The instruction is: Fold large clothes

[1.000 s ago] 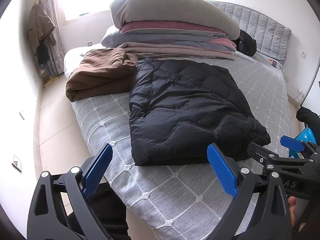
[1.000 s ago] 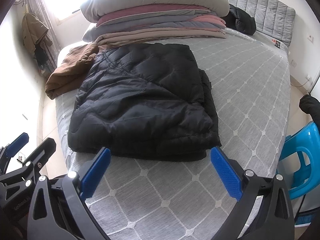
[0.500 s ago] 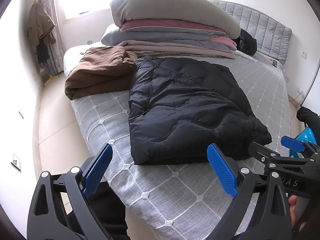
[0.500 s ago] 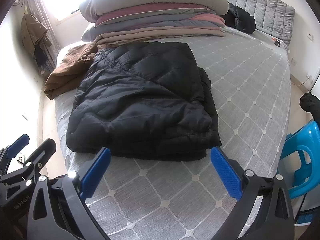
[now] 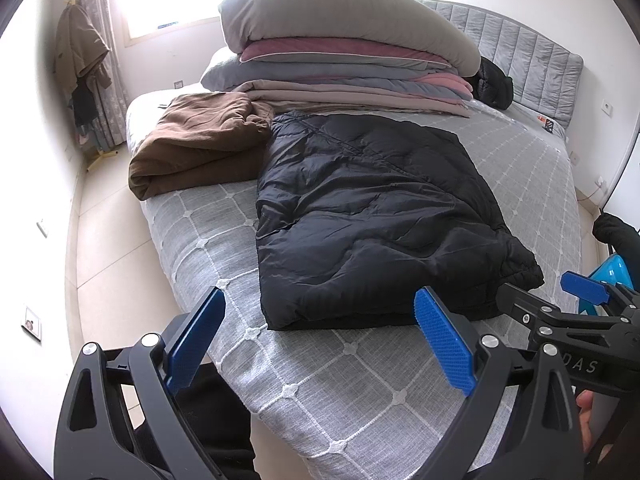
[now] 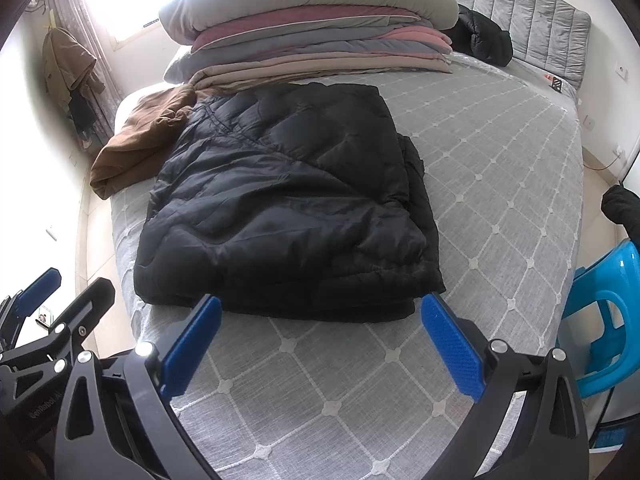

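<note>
We cannot see how the black puffer jacket [image 5: 372, 220] is layered underneath; only its folded top face and the stacked edges along its near and right sides show, with a sleeve or cuff bunched at the near right corner. It lies on the grey quilted bed [image 6: 500, 208], towards the left half, near the foot edge. Its far end is just beside the pile of folded bedding [image 5: 344, 60], which hides the pillow end of the bed, and its far left corner touches the brown garment [image 5: 200, 144]. A second dark garment [image 6: 484, 36] behind the pile is mostly covered. The blue plastic chair [image 6: 600, 312] is cut off by the right edge of the right wrist view.

Our left tongs [image 5: 320, 344] hover low over the foot corner of the bed, blue pads wide apart, gripping nothing. Our right tongs [image 6: 320, 340] sit level beside them, also spread wide and empty, aimed at the jacket's near edge without touching it. Each tool shows at the margin of the other's view.
</note>
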Motion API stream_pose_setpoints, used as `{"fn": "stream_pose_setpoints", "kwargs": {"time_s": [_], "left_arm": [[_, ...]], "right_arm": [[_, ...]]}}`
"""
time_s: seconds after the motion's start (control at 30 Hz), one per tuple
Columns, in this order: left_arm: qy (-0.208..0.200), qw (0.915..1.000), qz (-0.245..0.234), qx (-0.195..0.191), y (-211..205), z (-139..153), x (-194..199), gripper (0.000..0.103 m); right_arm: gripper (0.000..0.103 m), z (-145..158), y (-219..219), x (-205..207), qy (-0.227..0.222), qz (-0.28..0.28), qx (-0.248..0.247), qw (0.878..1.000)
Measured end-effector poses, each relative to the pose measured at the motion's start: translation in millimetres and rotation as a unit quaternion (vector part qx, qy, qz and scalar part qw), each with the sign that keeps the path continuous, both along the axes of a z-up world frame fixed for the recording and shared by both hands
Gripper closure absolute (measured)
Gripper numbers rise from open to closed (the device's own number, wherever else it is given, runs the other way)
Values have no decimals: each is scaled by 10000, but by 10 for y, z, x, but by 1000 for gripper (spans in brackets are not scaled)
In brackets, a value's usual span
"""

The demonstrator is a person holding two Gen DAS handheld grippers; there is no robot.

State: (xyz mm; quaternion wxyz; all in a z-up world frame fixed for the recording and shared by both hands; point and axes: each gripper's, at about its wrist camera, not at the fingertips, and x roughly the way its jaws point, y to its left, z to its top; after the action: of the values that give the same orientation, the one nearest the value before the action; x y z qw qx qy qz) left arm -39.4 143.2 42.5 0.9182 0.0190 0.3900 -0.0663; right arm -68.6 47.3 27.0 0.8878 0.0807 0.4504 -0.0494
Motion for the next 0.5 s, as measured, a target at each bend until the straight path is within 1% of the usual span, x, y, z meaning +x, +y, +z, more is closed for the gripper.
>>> {"fn": "stream_pose_setpoints", "kwargs": {"time_s": [0.5], "left_arm": [[82, 10000, -46, -3, -25, -35, 18, 11]], "right_arm": [[7, -8, -18, -1, 2, 1, 66, 10000]]}}
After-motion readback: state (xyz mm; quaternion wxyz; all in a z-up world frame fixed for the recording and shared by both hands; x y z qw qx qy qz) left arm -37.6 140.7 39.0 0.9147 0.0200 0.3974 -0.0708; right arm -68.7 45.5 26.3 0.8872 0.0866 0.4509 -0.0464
